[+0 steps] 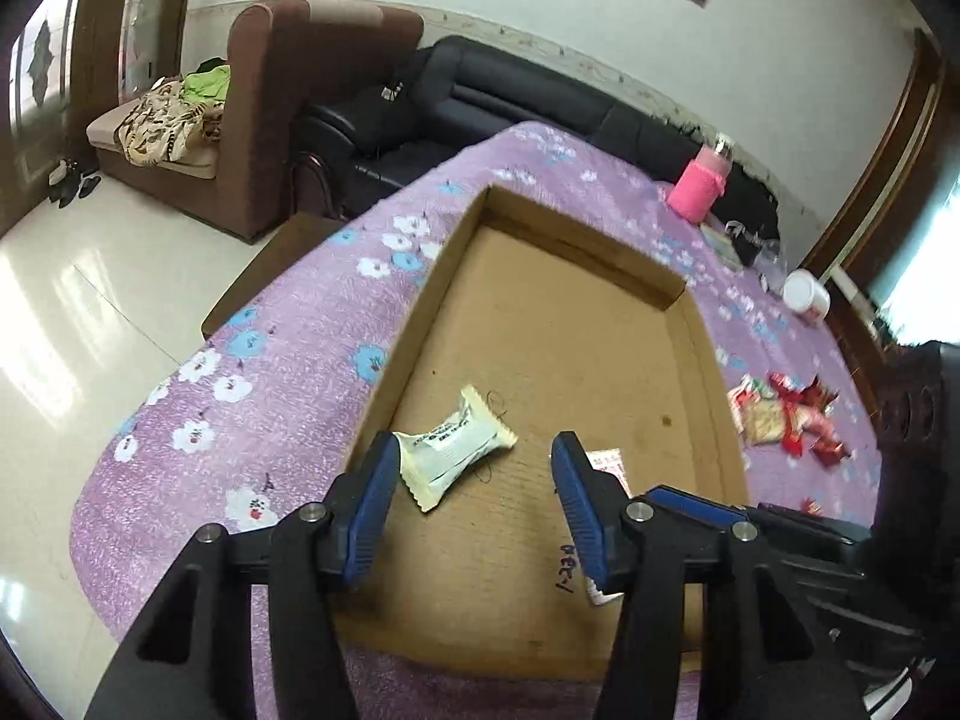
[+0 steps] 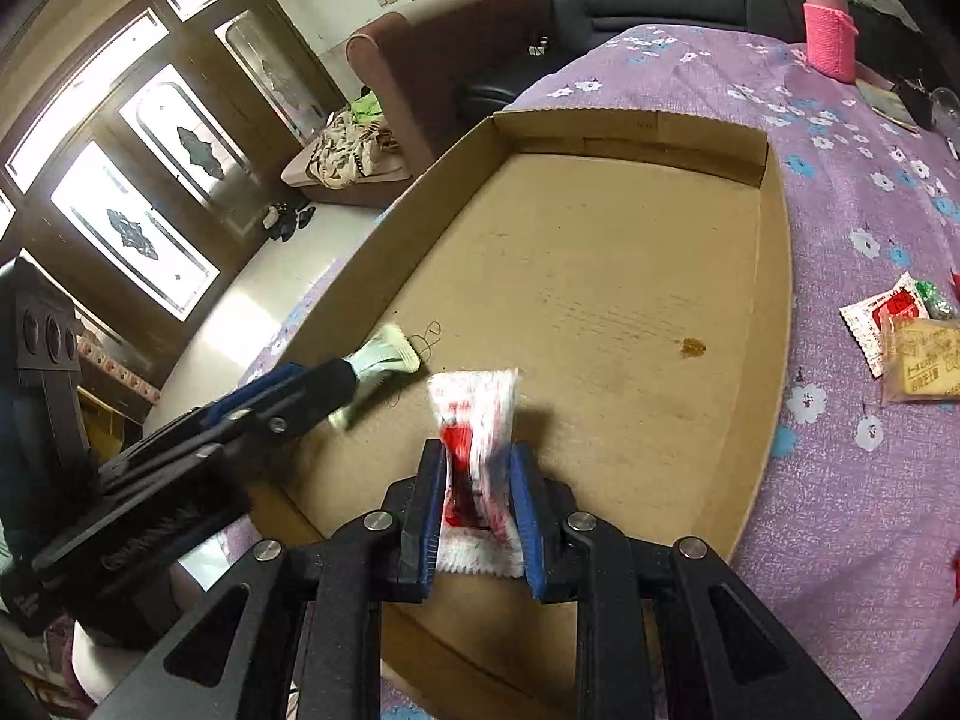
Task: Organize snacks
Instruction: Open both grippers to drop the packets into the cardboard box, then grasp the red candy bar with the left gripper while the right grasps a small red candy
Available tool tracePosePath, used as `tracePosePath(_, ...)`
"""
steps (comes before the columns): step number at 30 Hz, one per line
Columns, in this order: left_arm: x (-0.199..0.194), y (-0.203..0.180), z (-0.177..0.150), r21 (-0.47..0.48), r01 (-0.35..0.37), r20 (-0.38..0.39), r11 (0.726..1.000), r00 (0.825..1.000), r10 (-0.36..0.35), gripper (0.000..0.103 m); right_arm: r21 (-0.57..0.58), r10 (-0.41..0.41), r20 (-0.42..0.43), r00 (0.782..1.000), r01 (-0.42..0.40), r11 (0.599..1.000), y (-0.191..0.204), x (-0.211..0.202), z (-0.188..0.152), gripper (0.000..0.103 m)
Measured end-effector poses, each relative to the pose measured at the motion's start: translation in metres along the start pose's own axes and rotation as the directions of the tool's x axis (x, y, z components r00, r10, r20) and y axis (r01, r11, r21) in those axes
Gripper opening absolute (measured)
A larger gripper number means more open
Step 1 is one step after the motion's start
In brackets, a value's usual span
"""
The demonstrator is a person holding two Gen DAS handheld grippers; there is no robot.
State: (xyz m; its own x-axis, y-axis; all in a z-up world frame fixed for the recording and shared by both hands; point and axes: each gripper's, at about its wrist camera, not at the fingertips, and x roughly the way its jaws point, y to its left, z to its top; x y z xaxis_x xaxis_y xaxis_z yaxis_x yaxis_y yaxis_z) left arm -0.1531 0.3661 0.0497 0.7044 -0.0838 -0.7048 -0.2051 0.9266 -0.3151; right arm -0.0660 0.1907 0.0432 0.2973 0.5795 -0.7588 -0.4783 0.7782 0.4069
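- Left tongs stand wide, holding nothing, low over the near end of the tray; their left pad is just beside the cream packet, whether touching I cannot tell; in the right view these tongs reach in from the left and hide part of that packet.
- The cream packet lies flat on the tray floor near the left wall; a thin dark thread curls by its far end.
- The tray is a shallow cardboard one, sitting on a table under a purple flowered cloth; a brown stain marks its floor toward the right wall.
- Right tongs are narrow, clamped on a red-and-white packet; the packet stands up between the pads over the tray's near end, its top blurred.
- Right of the tray, a small heap of snacks lies on the cloth, well apart from both tongs; red-and-white wrappers and a tan packet show among them.
- Far right at the back, a pink bottle stands upright on the cloth; a white jar sits nearer.
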Motion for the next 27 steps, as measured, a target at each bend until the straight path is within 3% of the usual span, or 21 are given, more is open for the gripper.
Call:
tracePosePath(6,-0.027,-0.012,0.006,-0.024,0.073,0.076,0.997,0.995,-0.071,0.058,0.053,-0.011,0.166,0.986,0.002,0.999,-0.033,-0.085,-0.013,0.028)
tracePosePath(8,-0.035,-0.027,0.007,0.014,0.113,0.088,0.993,0.99,-0.114,0.061,0.093,-0.104,0.223,0.969,0.085,0.992,-0.069,-0.12,-0.024,0.051)
tracePosePath(9,-0.035,-0.034,0.007,0.03,0.13,0.087,0.991,0.987,-0.132,0.062,0.109,-0.153,0.228,0.961,0.131,0.985,-0.084,-0.13,-0.03,0.054)
tracePosePath(12,-0.035,-0.064,0.004,0.096,0.203,0.063,0.975,0.976,-0.209,0.066,0.184,-0.295,0.175,0.939,0.264,0.947,-0.141,-0.15,-0.051,0.054)
tracePosePath(15,-0.025,-0.1,-0.001,0.157,0.253,0.012,0.955,0.966,-0.258,0.067,0.206,-0.313,0.139,0.94,0.281,0.937,-0.165,-0.15,-0.07,0.054)
tracePosePath(21,-0.003,-0.156,-0.013,0.196,0.335,-0.11,0.922,0.941,-0.319,0.067,0.103,-0.315,0.107,0.943,0.304,0.947,-0.169,-0.116,-0.078,0.054)
tracePosePath(22,-0.001,-0.162,-0.014,0.203,0.334,-0.119,0.921,0.941,-0.315,0.067,0.101,-0.321,0.108,0.941,0.31,0.945,-0.172,-0.114,-0.078,0.049)
tracePosePath(23,0.003,-0.17,-0.014,0.215,0.331,-0.13,0.919,0.942,-0.309,0.067,0.102,-0.319,0.108,0.941,0.309,0.946,-0.174,-0.114,-0.079,0.034)
tracePosePath(27,0.014,-0.204,-0.01,0.267,0.333,-0.16,0.904,0.941,-0.299,0.067,0.162,-0.313,0.158,0.937,0.288,0.944,-0.193,-0.129,-0.081,0.02)
